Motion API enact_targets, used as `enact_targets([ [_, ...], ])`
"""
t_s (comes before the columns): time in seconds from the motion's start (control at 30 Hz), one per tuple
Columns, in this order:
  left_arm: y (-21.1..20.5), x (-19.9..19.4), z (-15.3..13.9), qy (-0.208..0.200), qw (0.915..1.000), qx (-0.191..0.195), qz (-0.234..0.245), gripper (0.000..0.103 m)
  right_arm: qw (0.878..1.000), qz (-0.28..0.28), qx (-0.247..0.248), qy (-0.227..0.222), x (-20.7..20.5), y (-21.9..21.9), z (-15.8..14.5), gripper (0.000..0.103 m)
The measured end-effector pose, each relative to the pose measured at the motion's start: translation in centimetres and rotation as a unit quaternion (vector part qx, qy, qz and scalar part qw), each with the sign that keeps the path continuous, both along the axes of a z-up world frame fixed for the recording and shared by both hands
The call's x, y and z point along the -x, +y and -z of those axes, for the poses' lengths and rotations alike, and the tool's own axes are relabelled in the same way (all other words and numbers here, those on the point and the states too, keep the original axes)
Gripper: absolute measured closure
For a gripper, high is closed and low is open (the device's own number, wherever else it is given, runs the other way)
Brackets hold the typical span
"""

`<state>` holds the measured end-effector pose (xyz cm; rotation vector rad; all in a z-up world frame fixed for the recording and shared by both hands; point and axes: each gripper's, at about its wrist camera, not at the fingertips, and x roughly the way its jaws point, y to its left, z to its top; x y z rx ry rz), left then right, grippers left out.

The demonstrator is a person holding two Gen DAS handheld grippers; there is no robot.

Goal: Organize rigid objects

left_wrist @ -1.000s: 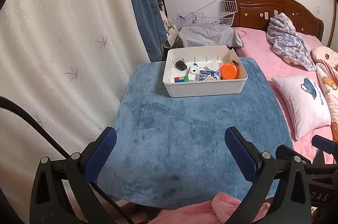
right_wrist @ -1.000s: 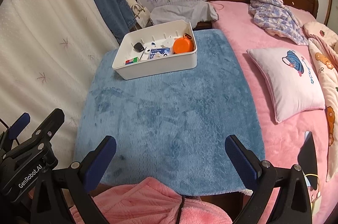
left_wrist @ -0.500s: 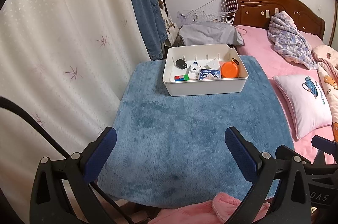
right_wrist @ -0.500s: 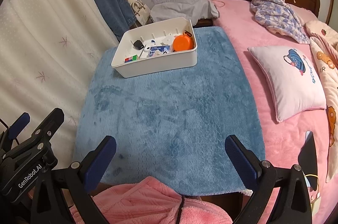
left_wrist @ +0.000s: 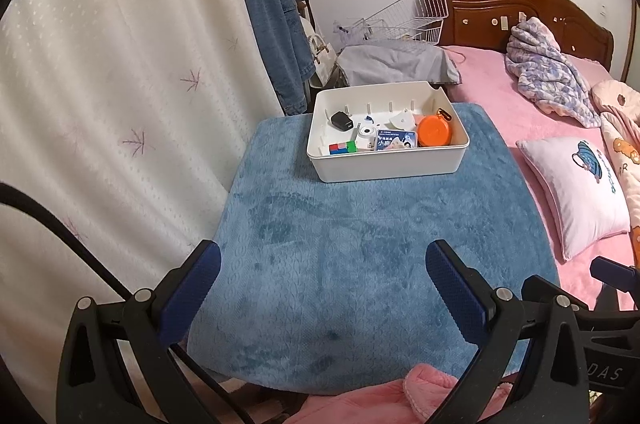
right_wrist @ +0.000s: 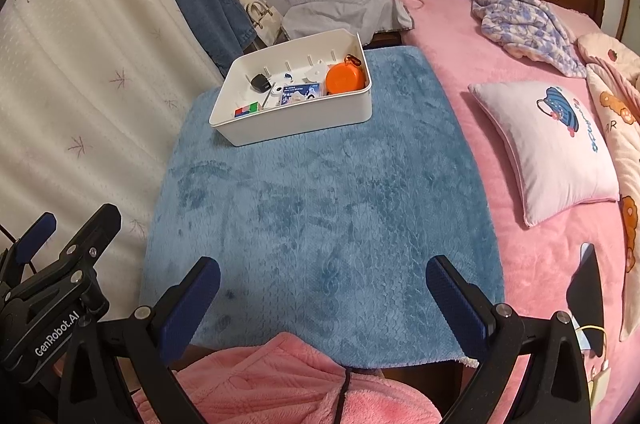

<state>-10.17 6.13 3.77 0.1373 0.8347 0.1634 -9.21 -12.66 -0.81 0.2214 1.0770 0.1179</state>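
Note:
A white plastic bin [left_wrist: 392,166] [right_wrist: 304,122] stands at the far end of a blue plush mat [left_wrist: 360,244] [right_wrist: 320,208]. Inside lie an orange round case [left_wrist: 435,130] [right_wrist: 345,78], a black key fob [left_wrist: 341,120] [right_wrist: 259,81], a colour cube [left_wrist: 342,148] [right_wrist: 245,110], a small white camera [left_wrist: 365,136] and a blue printed box [left_wrist: 396,139] [right_wrist: 301,92]. My left gripper [left_wrist: 320,278] and right gripper [right_wrist: 322,280] hover open and empty over the mat's near edge, well short of the bin.
A white curtain [left_wrist: 120,84] hangs along the left. Pink bedding with a pillow [left_wrist: 576,192] [right_wrist: 556,148] lies to the right. A denim jacket [left_wrist: 276,36], a wire basket [left_wrist: 404,18] and a wooden headboard [left_wrist: 520,4] sit behind. Pink fleece [right_wrist: 280,384] fills the bottom edge.
Both views have drifted slightly, so the bin sits a little lower in the left wrist view and further left in the right. Both grippers stay open and nothing in the bin has moved.

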Motion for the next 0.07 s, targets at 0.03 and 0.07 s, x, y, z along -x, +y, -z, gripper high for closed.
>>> enact_targets([
  [0.03,0.07,0.04,0.07,0.0,1.0,0.0,0.001,0.001,1.0,0.001,0.0,0.0,0.01,-0.04,-0.04,0.0],
  [0.07,0.12,0.12,0.16,0.0,1.0,0.0,0.001,0.001,1.0,0.002,0.0,0.0,0.06,-0.07,-0.05,0.0],
])
